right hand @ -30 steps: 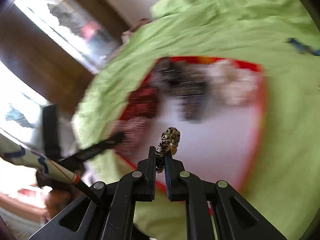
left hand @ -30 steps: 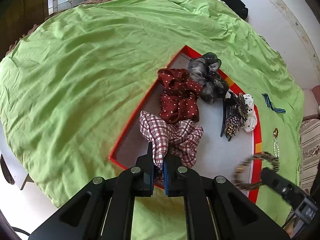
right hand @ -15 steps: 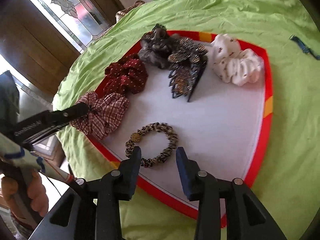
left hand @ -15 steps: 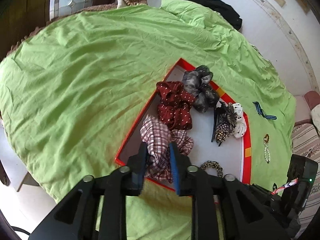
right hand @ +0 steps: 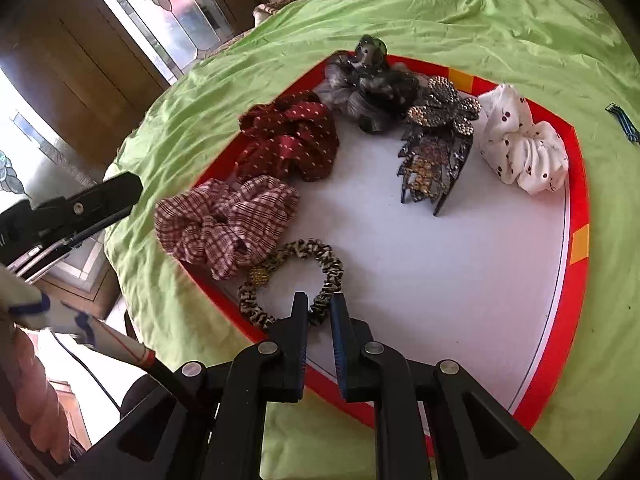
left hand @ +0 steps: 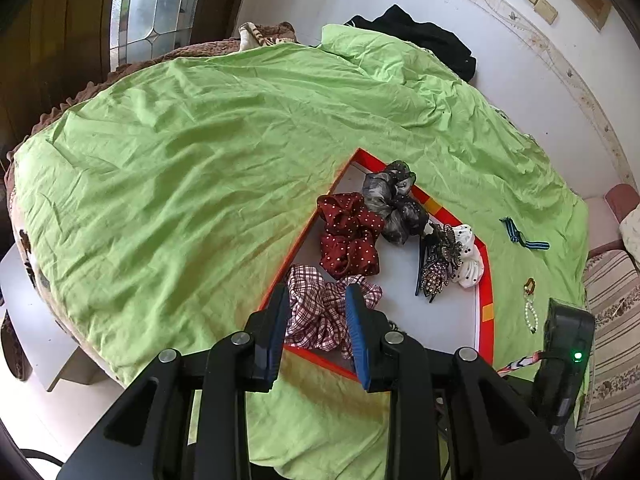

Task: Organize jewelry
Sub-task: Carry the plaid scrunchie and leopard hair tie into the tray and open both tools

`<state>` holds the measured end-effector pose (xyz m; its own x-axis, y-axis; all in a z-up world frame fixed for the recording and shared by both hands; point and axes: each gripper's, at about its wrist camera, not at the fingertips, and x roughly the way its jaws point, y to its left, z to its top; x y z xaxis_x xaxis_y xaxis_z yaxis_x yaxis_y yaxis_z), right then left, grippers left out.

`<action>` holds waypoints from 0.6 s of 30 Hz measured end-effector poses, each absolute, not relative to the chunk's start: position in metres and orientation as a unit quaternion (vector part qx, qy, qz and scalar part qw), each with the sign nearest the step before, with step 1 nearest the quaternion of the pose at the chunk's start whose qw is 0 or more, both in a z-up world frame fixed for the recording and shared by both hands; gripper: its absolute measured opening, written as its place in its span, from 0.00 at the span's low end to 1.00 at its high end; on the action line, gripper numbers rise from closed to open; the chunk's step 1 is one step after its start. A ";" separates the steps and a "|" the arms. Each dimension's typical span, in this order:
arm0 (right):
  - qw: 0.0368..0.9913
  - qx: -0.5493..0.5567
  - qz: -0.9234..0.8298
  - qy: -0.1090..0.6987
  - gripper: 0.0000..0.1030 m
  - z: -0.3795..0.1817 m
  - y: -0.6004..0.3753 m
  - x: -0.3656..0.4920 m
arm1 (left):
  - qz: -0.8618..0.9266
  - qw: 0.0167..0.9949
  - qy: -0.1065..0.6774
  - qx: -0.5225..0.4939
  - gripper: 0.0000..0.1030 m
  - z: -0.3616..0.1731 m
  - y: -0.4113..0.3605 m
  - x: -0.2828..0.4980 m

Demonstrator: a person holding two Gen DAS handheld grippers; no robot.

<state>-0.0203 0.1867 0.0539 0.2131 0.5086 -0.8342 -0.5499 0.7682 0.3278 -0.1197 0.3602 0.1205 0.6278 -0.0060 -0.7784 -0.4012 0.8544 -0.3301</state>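
A white tray with a red rim (left hand: 486, 280) (right hand: 576, 200) lies on the green bedsheet. A plaid scrunchie (left hand: 320, 316) (right hand: 224, 220) rests in its near corner. My left gripper (left hand: 316, 294) hovers open above it, not touching. A leopard-print scrunchie (right hand: 296, 252) lies flat on the tray beside the plaid one. My right gripper (right hand: 319, 304) has closed its narrow jaws on the near band of that scrunchie. The tray also holds a dark red dotted scrunchie (right hand: 292, 144), a grey one (right hand: 368, 88), a jewelled claw clip (right hand: 436, 152) and a white one (right hand: 524, 152).
On the sheet to the right of the tray lie a striped ribbon (left hand: 520, 236) and a pearl piece with a gold clasp (left hand: 530, 308). A black garment (left hand: 420, 44) lies at the bed's far edge. A person's hand (right hand: 36, 392) is at lower left.
The left gripper let go of the plaid scrunchie, opened and rose. The right gripper set the leopard-print scrunchie on the tray, opened wide, then closed again on its band.
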 end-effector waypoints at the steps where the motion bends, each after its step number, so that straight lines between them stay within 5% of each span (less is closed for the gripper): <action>1: 0.781 -0.012 0.341 0.524 0.14 0.056 0.183 -0.021 | 0.115 0.869 0.416 -0.243 0.27 0.122 0.359 -0.122; 9: 0.806 0.042 0.307 0.504 0.31 0.078 0.094 -0.030 | 0.097 0.876 0.415 -0.225 0.30 0.137 0.329 -0.125; 18: 0.843 0.084 0.215 0.485 0.37 0.079 -0.045 -0.053 | 0.037 0.880 0.439 -0.176 0.35 0.148 0.252 -0.112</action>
